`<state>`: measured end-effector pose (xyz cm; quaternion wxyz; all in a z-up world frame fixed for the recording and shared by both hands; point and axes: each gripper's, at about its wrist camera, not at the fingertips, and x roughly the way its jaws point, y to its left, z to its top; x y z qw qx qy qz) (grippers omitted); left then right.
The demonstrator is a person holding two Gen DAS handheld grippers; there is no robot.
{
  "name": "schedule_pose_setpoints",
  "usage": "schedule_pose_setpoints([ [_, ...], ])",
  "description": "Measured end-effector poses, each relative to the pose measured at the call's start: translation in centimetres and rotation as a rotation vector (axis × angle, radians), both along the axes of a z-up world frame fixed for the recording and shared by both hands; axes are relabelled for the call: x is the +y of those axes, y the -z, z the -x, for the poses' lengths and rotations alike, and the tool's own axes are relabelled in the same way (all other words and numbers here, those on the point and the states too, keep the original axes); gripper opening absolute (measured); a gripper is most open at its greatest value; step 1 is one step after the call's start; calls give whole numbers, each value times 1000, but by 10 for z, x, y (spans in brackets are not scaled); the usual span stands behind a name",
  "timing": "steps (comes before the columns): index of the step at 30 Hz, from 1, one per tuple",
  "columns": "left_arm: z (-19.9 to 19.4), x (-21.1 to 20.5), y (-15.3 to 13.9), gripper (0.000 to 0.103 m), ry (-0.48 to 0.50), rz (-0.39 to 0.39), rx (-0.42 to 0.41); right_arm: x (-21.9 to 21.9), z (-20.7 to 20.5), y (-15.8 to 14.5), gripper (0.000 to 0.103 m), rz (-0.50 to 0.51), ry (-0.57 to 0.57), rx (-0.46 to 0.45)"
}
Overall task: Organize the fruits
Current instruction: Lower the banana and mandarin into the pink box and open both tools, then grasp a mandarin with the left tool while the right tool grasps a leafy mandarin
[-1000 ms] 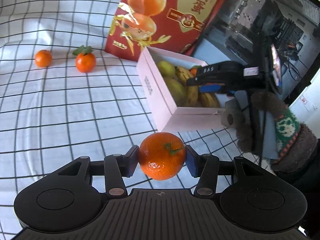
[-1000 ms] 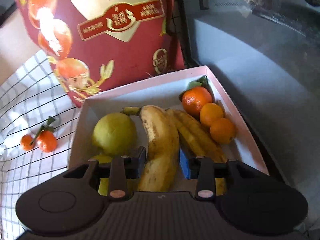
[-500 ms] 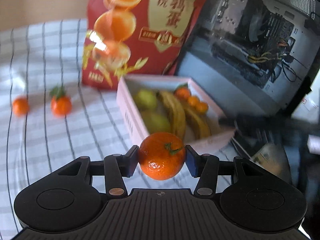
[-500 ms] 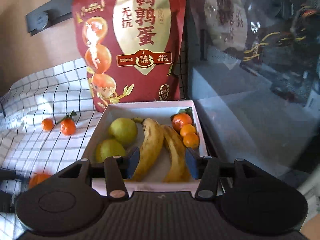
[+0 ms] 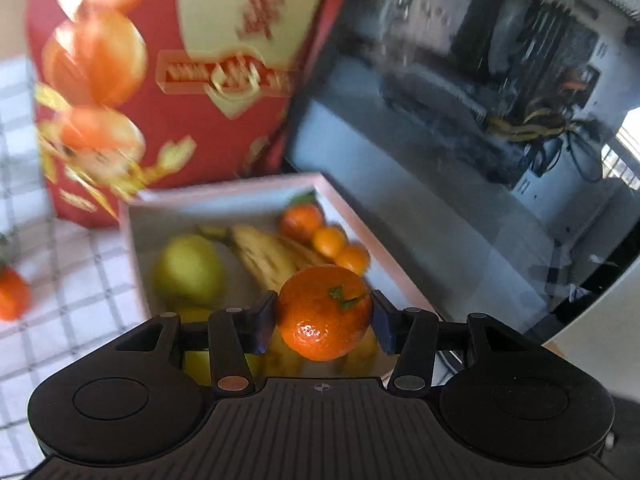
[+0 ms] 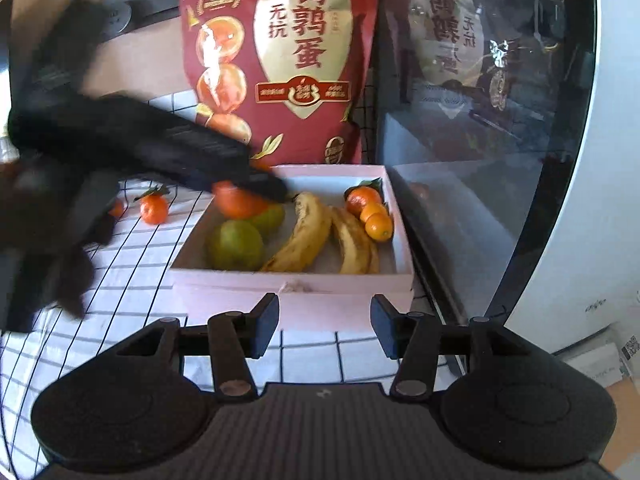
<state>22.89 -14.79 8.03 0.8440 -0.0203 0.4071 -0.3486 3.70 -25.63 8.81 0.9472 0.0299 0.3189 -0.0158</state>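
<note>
My left gripper (image 5: 323, 314) is shut on a tangerine (image 5: 323, 312) with a green stem and holds it above the pink box (image 5: 136, 248). In the right wrist view the left gripper (image 6: 244, 192) reaches in from the left with the tangerine (image 6: 234, 202) over the box's green pears (image 6: 235, 244). The pink box (image 6: 292, 286) holds pears, two bananas (image 6: 304, 232) and three small oranges (image 6: 370, 212). My right gripper (image 6: 324, 326) is open and empty, just in front of the box's near wall.
A red snack bag (image 6: 280, 64) stands behind the box. A leafy tangerine (image 6: 154, 208) and a smaller one lie on the checked cloth (image 6: 132, 280) to the left. A dark glass panel (image 6: 480, 120) rises right of the box.
My left gripper has carried the tangerine forward and right, from the cloth to over the box. My right gripper has pulled back out of the box, empty.
</note>
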Motion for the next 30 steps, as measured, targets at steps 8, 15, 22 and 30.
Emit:
schedule_pose_setpoints([
  [8,1,-20,18,54,21,-54,2,5,13,11,51,14,-9,35],
  [15,5,15,3,54,-54,23,-28,7,11,17,54,7,-21,61],
  [22,17,72,-1,54,-218,16,-112,32,-1,17,55,17,-114,53],
  [30,14,149,7,54,-472,-62,-143,78,-15,18,55,100,-261,27],
])
